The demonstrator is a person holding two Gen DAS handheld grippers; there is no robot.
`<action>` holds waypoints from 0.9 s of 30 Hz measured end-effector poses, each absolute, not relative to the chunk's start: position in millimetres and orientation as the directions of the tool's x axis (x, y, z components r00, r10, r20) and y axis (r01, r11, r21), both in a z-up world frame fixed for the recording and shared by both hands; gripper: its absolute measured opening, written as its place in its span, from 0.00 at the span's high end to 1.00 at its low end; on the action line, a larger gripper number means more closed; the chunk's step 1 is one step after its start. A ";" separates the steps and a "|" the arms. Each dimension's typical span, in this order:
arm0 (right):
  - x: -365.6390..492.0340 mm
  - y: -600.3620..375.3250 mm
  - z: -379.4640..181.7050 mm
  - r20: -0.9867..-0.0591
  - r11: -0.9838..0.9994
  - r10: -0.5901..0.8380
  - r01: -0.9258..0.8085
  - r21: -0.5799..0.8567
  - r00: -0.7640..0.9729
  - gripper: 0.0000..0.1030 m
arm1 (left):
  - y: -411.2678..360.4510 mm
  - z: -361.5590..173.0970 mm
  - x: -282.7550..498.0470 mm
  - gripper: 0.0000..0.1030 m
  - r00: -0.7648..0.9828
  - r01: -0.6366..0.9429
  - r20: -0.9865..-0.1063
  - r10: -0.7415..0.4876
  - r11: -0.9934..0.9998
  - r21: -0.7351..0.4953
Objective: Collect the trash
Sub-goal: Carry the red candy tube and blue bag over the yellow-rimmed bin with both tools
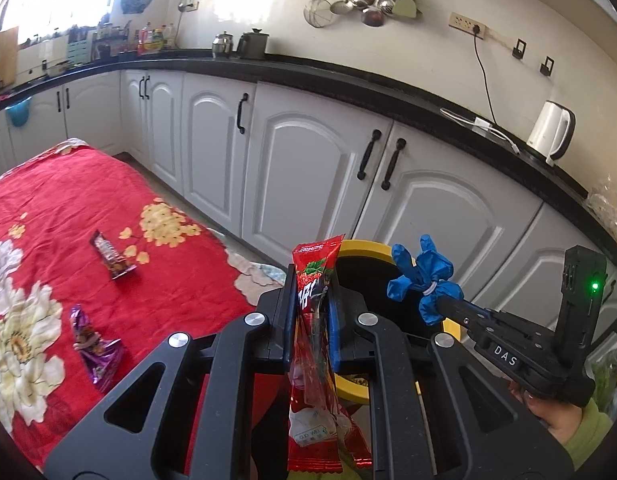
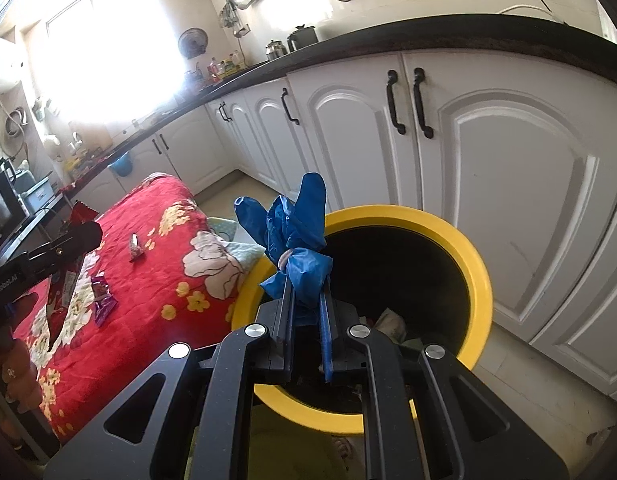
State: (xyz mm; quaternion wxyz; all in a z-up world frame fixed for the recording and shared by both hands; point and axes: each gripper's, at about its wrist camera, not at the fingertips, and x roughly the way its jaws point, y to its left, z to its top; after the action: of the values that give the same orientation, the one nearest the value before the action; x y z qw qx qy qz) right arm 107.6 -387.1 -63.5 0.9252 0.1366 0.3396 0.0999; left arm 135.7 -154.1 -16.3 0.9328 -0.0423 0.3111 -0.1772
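Note:
My left gripper (image 1: 313, 280) is shut on a red snack wrapper (image 1: 316, 360), which stands up between the pads and hangs down below them. Beyond it is a yellow-rimmed black bin (image 1: 364, 248). My right gripper (image 2: 306, 280) is shut on a bundled blue glove (image 2: 296, 236), held over the near rim of the bin (image 2: 468, 256), which has some trash inside. In the left wrist view the right gripper (image 1: 440, 300) holds the glove (image 1: 422, 276) above the bin. A dark wrapper (image 1: 112, 258) and a purple wrapper (image 1: 94, 350) lie on the red floral cloth (image 1: 60, 200).
White cabinets (image 1: 308, 152) with black handles stand behind the bin under a black counter (image 1: 348, 76). A white kettle (image 1: 550, 130) and a cable sit on the counter. A person's hand and green sleeve (image 1: 580, 428) hold the right gripper.

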 end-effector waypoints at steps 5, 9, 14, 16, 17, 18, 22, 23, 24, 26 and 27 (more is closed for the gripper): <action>106.9 -394.8 -69.3 -0.612 0.944 0.267 -0.074 0.322 0.745 0.90 | -167.6 -20.7 143.6 0.92 0.730 0.324 -0.576 -0.368 0.928 -0.181; 105.8 -400.4 -75.6 -0.623 0.946 0.256 -0.059 0.319 0.739 0.90 | -178.0 -25.6 148.1 0.92 0.719 0.338 -0.584 -0.378 0.924 -0.181; 105.2 -408.1 -84.9 -0.641 0.946 0.244 -0.033 0.323 0.728 0.90 | -193.4 -33.5 155.1 0.92 0.700 0.359 -0.597 -0.392 0.916 -0.180; 105.8 -410.8 -89.8 -0.650 0.945 0.243 -0.024 0.327 0.720 0.90 | -199.0 -35.9 157.2 0.92 0.692 0.366 -0.603 -0.396 0.913 -0.180; 106.0 -411.7 -92.2 -0.654 0.944 0.243 -0.020 0.329 0.716 0.90 | -202.2 -37.7 158.6 0.92 0.688 0.370 -0.607 -0.399 0.912 -0.180; 105.7 -412.0 -93.7 -0.657 0.944 0.243 -0.018 0.330 0.714 0.90 | -204.3 -38.7 159.4 0.92 0.685 0.372 -0.609 -0.399 0.911 -0.179; 105.7 -411.8 -101.0 -0.671 0.943 0.250 -0.017 0.333 0.698 0.89 | -214.4 -43.4 167.1 0.92 0.673 0.375 -0.623 -0.399 0.910 -0.178; 105.8 -411.5 -103.1 -0.676 0.943 0.249 -0.015 0.332 0.694 0.89 | -216.9 -44.7 169.1 0.92 0.668 0.377 -0.627 -0.401 0.909 -0.179; 105.9 -411.8 -105.0 -0.679 0.943 0.250 -0.013 0.334 0.691 0.89 | -219.1 -45.8 171.2 0.92 0.665 0.378 -0.630 -0.402 0.908 -0.181; 106.4 -413.2 -107.6 -0.682 0.940 0.254 -0.009 0.341 0.686 0.89 | -223.4 -48.2 174.8 0.92 0.659 0.381 -0.636 -0.402 0.907 -0.179; 106.4 -413.8 -108.0 -0.683 0.940 0.255 -0.009 0.342 0.684 0.89 | -226.0 -49.6 177.2 0.92 0.655 0.382 -0.639 -0.402 0.907 -0.179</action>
State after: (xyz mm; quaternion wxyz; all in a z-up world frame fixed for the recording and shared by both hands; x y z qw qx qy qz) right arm 106.4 -413.8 -108.0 0.9040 0.1575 0.3906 0.0729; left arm 177.2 -226.0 -49.6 0.9097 -0.0141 0.3548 -0.2156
